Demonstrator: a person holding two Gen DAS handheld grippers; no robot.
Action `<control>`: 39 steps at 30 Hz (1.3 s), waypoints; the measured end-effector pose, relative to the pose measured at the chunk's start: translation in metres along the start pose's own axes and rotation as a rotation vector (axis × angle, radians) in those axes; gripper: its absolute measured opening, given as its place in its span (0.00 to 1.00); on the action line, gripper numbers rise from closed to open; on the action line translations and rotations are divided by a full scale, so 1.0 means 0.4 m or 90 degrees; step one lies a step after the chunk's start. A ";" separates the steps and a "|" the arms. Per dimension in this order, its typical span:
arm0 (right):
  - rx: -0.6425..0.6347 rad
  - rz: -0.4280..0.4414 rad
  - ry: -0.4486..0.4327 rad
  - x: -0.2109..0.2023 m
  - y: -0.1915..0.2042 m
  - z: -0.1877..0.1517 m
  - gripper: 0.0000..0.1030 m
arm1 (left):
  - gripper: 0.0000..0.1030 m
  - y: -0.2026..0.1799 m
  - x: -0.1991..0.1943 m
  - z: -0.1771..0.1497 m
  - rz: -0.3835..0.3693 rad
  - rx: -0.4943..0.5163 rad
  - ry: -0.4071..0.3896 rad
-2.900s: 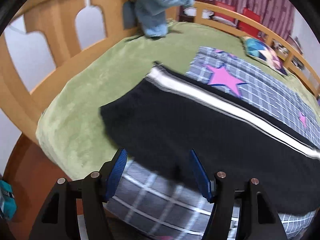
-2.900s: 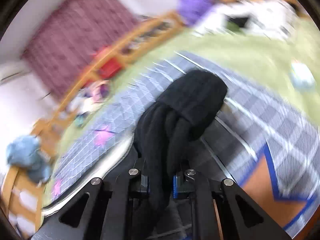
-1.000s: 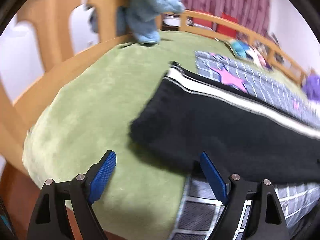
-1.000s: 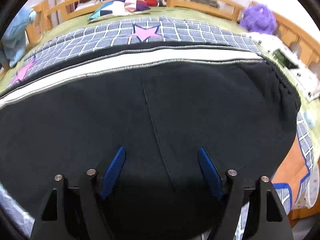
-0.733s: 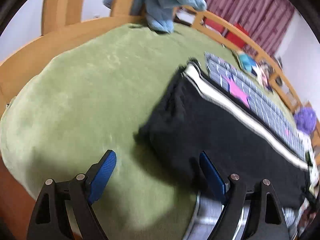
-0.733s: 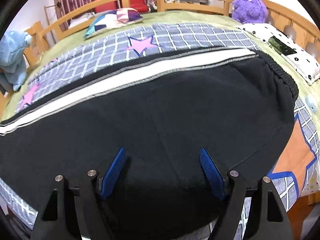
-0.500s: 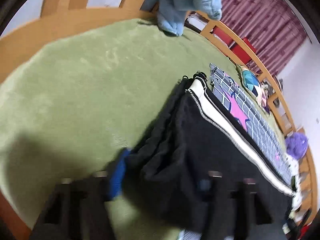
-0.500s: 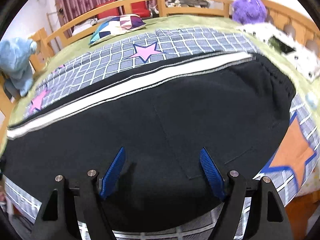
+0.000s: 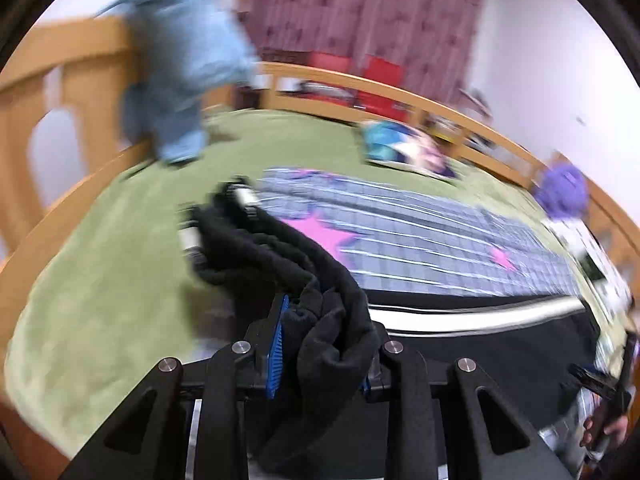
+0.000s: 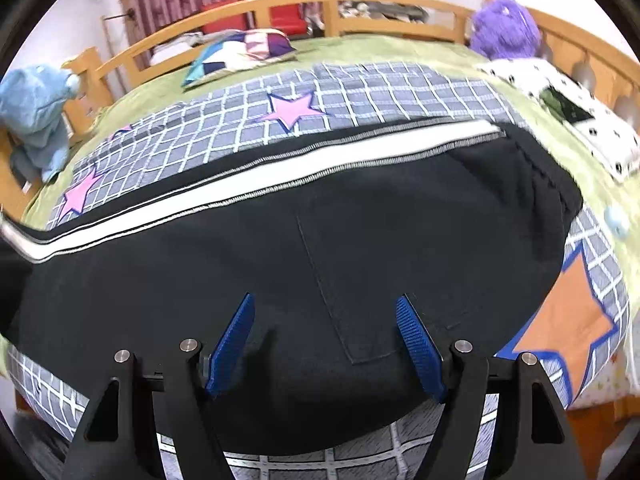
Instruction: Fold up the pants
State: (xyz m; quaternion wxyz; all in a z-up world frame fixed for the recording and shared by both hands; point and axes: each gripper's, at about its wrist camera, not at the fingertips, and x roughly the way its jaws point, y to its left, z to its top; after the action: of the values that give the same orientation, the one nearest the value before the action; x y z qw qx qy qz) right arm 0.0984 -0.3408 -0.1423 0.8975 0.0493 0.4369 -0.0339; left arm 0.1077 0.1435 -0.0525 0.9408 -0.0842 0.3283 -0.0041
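The left wrist view is smeared by motion, so edges on the far side of the bed are hard to read. In it the left gripper (image 9: pixel 320 344) has just been closing and now pinches a bunched end of the black pants (image 9: pixel 332 320); the cloth fills the gap and covers the right-hand finger almost wholly, leaving only the blue pad (image 9: pixel 277 344) on the other side in sight. The gathered leg end hangs lifted off the green blanket (image 9: pixel 100 272), and its hem is a blur. At the lower right edge of that view a hand (image 9: pixel 604 432) on a dark handle is cut off by the frame.

In the right wrist view the pants (image 10: pixel 320 248) lie flat across the checked quilt (image 10: pixel 380 88) with pink stars, white side stripe (image 10: pixel 280 168) toward the far side, waistband to the right. Their left end runs out of the picture. The right gripper (image 10: pixel 326 344) hovers above the seat of the pants, fingers spread wide, nothing between them.

Around the bed stand a wooden rail (image 10: pixel 360 0), a blue plush toy (image 10: pixel 36 112) on the left, a purple plush toy (image 10: pixel 504 28) at the far right, a patchwork pillow (image 10: pixel 244 52), and a white spotted cloth (image 10: pixel 568 108).
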 end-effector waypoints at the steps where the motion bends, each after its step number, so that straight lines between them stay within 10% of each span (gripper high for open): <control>1: -0.007 0.007 0.000 0.000 -0.001 0.001 0.71 | 0.25 -0.059 0.006 0.004 -0.011 0.025 0.001; 10: -0.007 0.067 0.013 0.003 -0.046 -0.033 0.71 | 0.25 -0.496 0.132 -0.167 -0.165 0.120 0.099; 17: 0.012 0.105 0.028 0.003 -0.056 -0.084 0.71 | 0.41 -0.618 0.225 -0.333 -0.189 0.185 0.214; 20: -0.004 0.123 0.022 -0.002 -0.025 -0.084 0.71 | 0.81 -0.572 0.150 -0.329 -0.218 0.186 0.186; 32: -0.015 0.288 0.089 0.123 0.255 -0.015 0.72 | 0.84 -0.141 0.069 -0.303 -0.114 -0.019 0.140; 35: -0.059 0.256 0.093 0.153 0.322 -0.018 0.17 | 0.84 -0.067 0.081 -0.309 -0.124 -0.087 0.159; 39: 0.009 0.300 0.005 0.067 0.238 0.049 0.07 | 0.84 -0.043 0.078 -0.304 -0.123 -0.092 0.147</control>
State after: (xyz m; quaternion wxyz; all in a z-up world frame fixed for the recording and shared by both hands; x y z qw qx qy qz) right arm 0.1402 -0.2490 -0.1456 0.8786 0.1562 0.4165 0.1736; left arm 0.0579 0.1056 -0.1624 0.8835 -0.1813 0.4244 -0.0805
